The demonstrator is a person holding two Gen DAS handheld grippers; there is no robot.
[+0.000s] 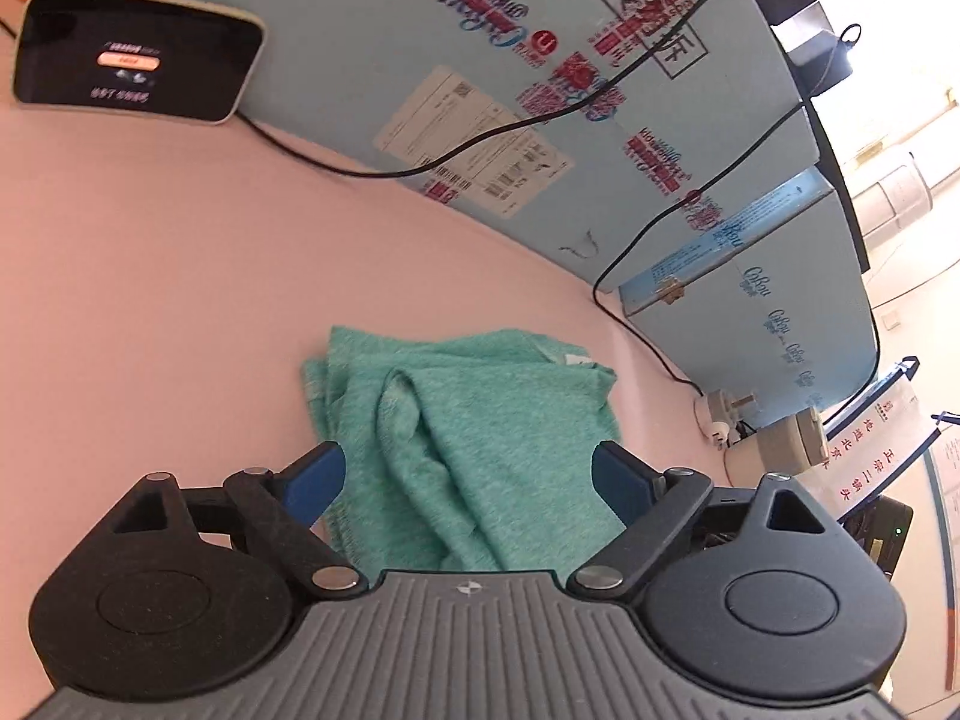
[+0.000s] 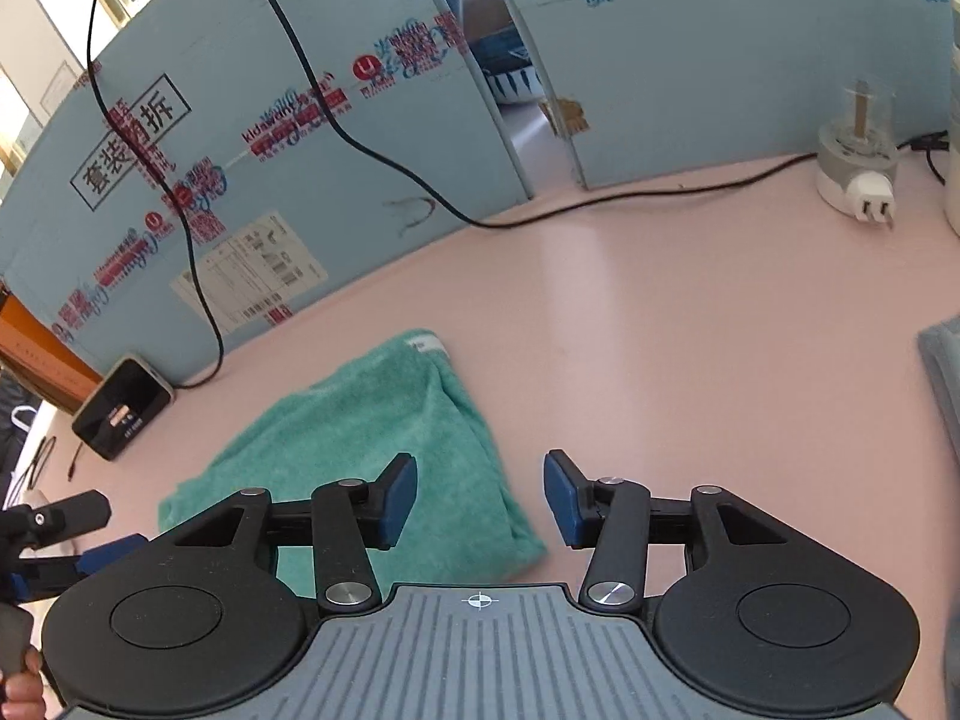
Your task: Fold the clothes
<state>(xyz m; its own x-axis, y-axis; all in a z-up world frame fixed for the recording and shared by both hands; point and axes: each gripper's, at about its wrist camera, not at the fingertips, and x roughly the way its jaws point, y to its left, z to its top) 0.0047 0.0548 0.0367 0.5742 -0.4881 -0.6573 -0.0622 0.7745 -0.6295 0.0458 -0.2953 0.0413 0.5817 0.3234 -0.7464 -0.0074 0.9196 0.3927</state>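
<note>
A teal green cloth point(image 1: 480, 438), folded into a thick pad with a raised crease down its middle, lies on the pink table point(image 1: 150, 300). My left gripper point(image 1: 468, 480) stands open just over its near part. Its blue pads are spread to either side of the cloth and press on nothing. In the right wrist view the same cloth point(image 2: 372, 420) lies left of centre. My right gripper point(image 2: 480, 498) is open above the cloth's near right corner, nothing pinched between its pads. The left gripper point(image 2: 90, 552) shows at the left edge there, held by a hand.
Blue cardboard boxes point(image 1: 372, 48) wall off the far side of the table, with black cables point(image 1: 360, 168) hanging across them. A dark-screened device point(image 1: 138, 54) stands at the back left. A white plug adapter point(image 2: 858, 186) sits far right; a grey-blue cloth point(image 2: 942, 372) lies at the right edge.
</note>
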